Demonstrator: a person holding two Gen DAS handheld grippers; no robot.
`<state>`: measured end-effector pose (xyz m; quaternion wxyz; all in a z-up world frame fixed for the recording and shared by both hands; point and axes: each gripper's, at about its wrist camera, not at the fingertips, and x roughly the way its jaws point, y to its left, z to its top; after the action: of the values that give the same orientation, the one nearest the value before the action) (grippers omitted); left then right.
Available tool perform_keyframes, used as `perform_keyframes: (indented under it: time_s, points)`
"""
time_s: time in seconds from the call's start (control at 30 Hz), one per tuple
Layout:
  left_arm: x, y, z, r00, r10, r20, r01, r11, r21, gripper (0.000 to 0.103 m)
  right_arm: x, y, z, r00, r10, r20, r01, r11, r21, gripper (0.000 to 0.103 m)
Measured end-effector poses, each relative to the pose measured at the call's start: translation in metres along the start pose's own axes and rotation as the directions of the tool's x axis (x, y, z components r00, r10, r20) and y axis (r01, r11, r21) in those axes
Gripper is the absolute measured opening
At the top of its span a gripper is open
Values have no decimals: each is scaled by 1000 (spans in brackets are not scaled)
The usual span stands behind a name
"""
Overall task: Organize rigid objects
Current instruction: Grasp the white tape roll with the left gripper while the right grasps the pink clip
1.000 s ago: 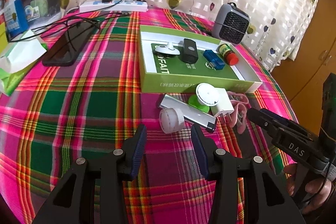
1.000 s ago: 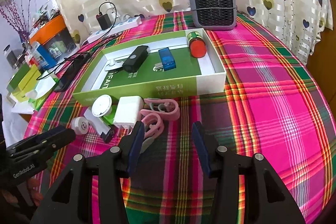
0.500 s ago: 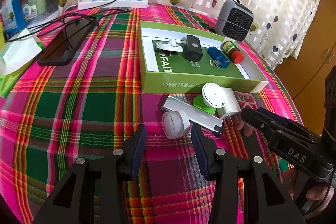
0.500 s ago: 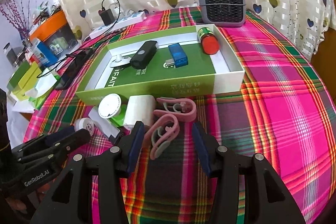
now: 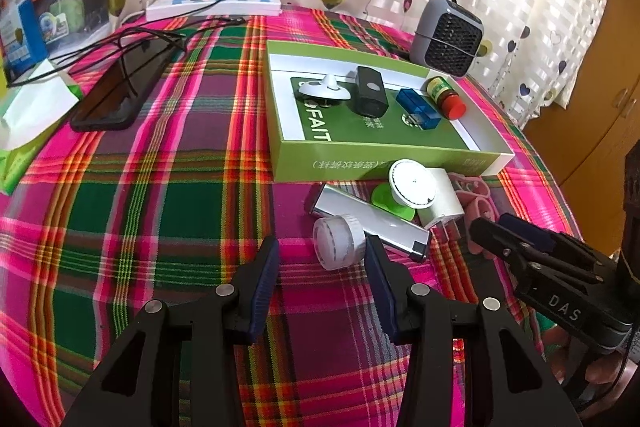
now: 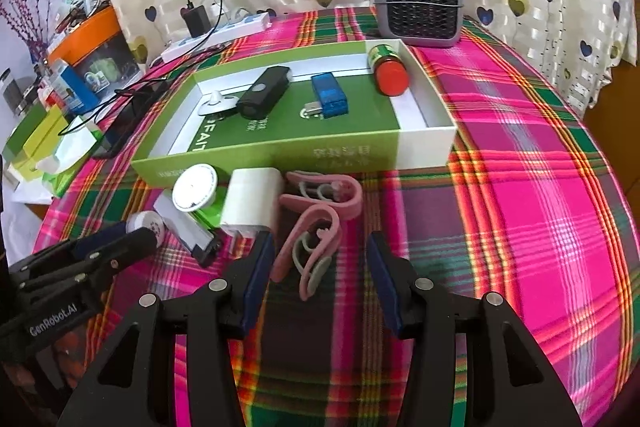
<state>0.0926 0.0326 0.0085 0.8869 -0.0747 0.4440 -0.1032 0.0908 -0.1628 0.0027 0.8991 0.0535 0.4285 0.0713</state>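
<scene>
Both grippers open, left gripper near white jar, pink clips partly overlapped

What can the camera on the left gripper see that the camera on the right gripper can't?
Only the left wrist view shows the right gripper from outside and the full length of the silver bar.

Only the right wrist view shows the left gripper from outside, the purple flower sprigs, and the pink clips in full; the left view catches just an edge.

Both show the green box, the grey heater and the white jar.
</scene>
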Motion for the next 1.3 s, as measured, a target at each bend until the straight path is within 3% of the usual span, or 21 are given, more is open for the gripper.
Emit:
perform_keyframes:
  time_s: [0.33, 0.8, 1.3]
  points:
    - [2, -5, 0, 999, 33, -7, -33, 999, 19, 43, 0, -11, -3, 999, -48, -10, 48, 999, 14, 49]
    - [8, -15, 3, 996, 93, -3, -93, 993, 70, 43, 7, -6, 1, 996, -91, -1, 91, 994, -56, 49]
    - [8, -11, 5, 997, 72, 3, -72, 996, 52, 43, 9, -9, 4, 995, -97, -2, 96, 994, -58, 49]
